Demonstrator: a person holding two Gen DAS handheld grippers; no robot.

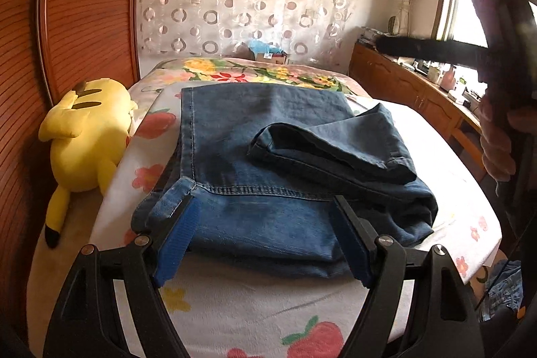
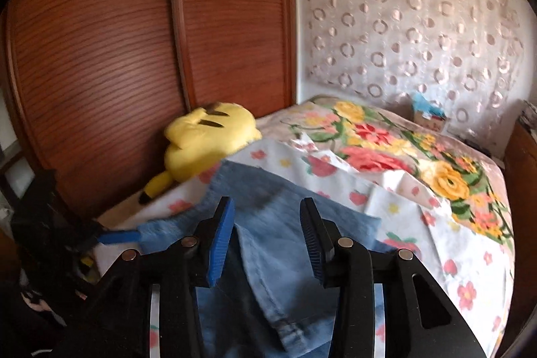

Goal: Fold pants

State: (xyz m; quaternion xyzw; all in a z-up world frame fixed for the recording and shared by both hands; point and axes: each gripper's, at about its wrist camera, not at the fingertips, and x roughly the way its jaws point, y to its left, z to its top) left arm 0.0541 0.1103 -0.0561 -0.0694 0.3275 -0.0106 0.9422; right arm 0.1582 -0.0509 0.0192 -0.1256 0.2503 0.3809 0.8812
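Note:
Blue denim pants (image 1: 268, 156) lie on the bed, partly folded, with one leg hem doubled back on top at the right (image 1: 335, 146). My left gripper (image 1: 265, 200) is open, its jaws wide apart just above the near edge of the pants, holding nothing. My right gripper (image 2: 266, 207) is open above the pants (image 2: 275, 244), nothing between its jaws. In the left wrist view the right gripper's dark body (image 1: 496, 32) shows raised at the far right, held by a hand. In the right wrist view a blue pad of the left gripper (image 2: 120, 237) shows at the pants' left edge.
The bed has a white sheet with a flower print (image 1: 235, 307) and a floral blanket (image 2: 419, 156) at the far end. A yellow plush toy (image 1: 87, 140) lies at the bed's left edge against a wooden louvred wardrobe (image 2: 134, 56). A wooden cabinet (image 1: 419, 89) stands at the right.

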